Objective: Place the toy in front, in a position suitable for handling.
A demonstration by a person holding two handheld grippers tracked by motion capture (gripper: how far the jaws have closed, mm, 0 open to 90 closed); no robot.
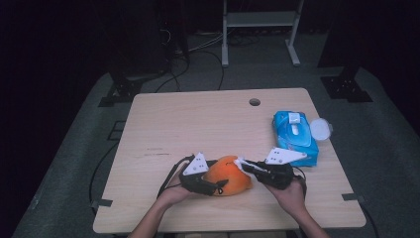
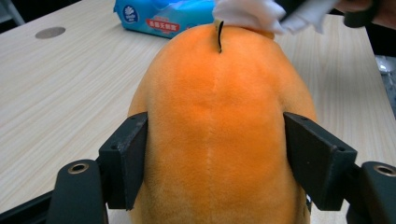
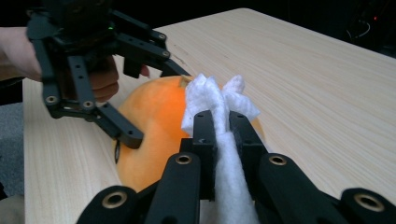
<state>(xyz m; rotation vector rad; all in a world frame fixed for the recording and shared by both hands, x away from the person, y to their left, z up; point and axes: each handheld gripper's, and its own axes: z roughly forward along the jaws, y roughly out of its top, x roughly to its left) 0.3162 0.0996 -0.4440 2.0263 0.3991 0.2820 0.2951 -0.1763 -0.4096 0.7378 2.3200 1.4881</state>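
The orange plush toy (image 2: 219, 135) lies near my edge of the table (image 1: 198, 124), and I have it clamped between the jaws of my left gripper (image 2: 217, 161): one black pad presses into each flank, so the soft body cannot roll or slide while I work on it. I hold it low on the sides, I think, to leave the top free.

My right gripper (image 3: 223, 140) has its jaws pressed tight together on a white wipe (image 3: 217, 100), pinching it so that a crumpled tuft sticks out past the tips and the rest trails back between the jaws. That tuft rests on the top end of the toy, just beside its small dark stem (image 2: 219, 37). The job looks like wiping the plush clean, one gripper steadying, the other rubbing.

Farther out to my right, well apart from the toy, lies the blue wipe pack (image 1: 294, 134), with a round white lid (image 1: 320, 129) touching its far corner, near the table's right edge. Beyond that, a round cable hole (image 1: 254, 102) marks the far edge.
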